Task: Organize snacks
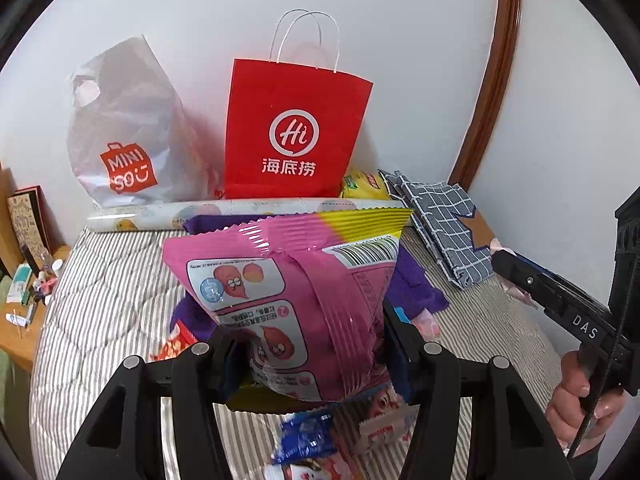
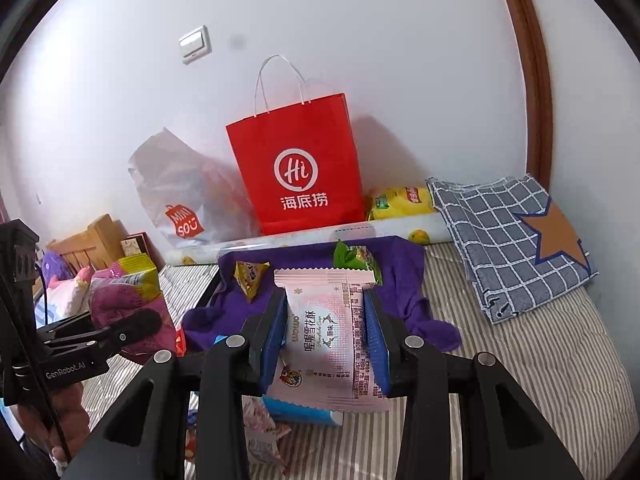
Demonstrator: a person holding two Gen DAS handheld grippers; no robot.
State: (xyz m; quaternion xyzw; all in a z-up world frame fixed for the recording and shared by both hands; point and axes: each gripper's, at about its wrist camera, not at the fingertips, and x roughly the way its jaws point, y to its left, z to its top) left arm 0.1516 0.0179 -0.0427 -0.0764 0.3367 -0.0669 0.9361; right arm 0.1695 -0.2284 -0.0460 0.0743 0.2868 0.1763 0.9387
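My left gripper [image 1: 310, 354] is shut on a pink and yellow snack bag [image 1: 296, 284] and holds it upright above the bed; the bag also shows in the right wrist view [image 2: 128, 292]. My right gripper [image 2: 326, 340] is shut on a pale pink snack packet [image 2: 326, 336], held above the striped bed. Behind it a tray lined with purple cloth [image 2: 400, 264] holds a small yellow packet [image 2: 250, 276] and a green packet [image 2: 354, 260]. More loose snacks [image 1: 316, 440] lie on the bed below my left gripper, partly hidden by the bag.
A red paper bag [image 1: 296, 132] and a white Miniso plastic bag [image 1: 128, 132] stand against the wall. A roll of printed paper [image 1: 240, 210] lies before them. A yellow packet [image 2: 400, 200] and a folded checked cloth [image 2: 508, 236] are at the right. A wooden shelf [image 1: 24, 272] is left.
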